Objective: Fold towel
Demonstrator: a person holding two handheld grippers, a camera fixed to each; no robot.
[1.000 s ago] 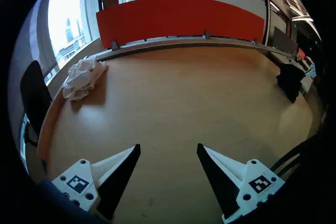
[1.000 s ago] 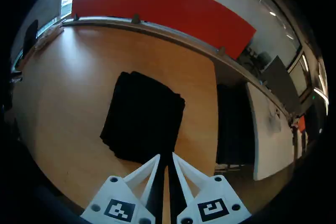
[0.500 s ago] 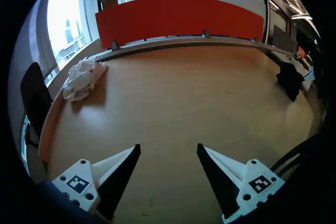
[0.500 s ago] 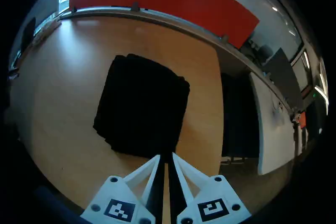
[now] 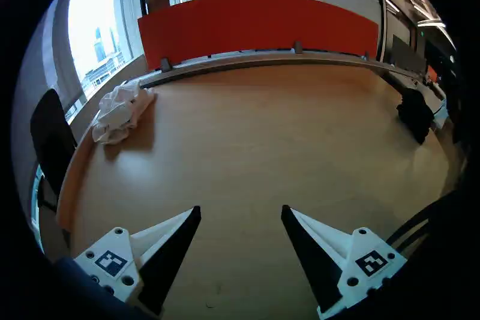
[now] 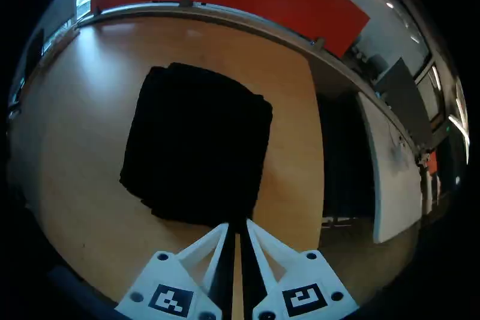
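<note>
Black towel (image 6: 198,146) lay folded square near right edge of table (image 6: 72,110); folding seemingly near done. Right gripper (image 6: 240,227) together at its hem; left gripper (image 5: 240,212) apart, empty.

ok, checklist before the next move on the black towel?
1. The black towel lies folded flat on the table: ok.
2. The right gripper has its fingers closed, tips at the towel's near edge: ok.
3. Cloth actually pinched between them: cannot tell.
4. The left gripper is open, nothing between its fingers: ok.
5. The white cloth is heaped far from the towel: ok.
</note>
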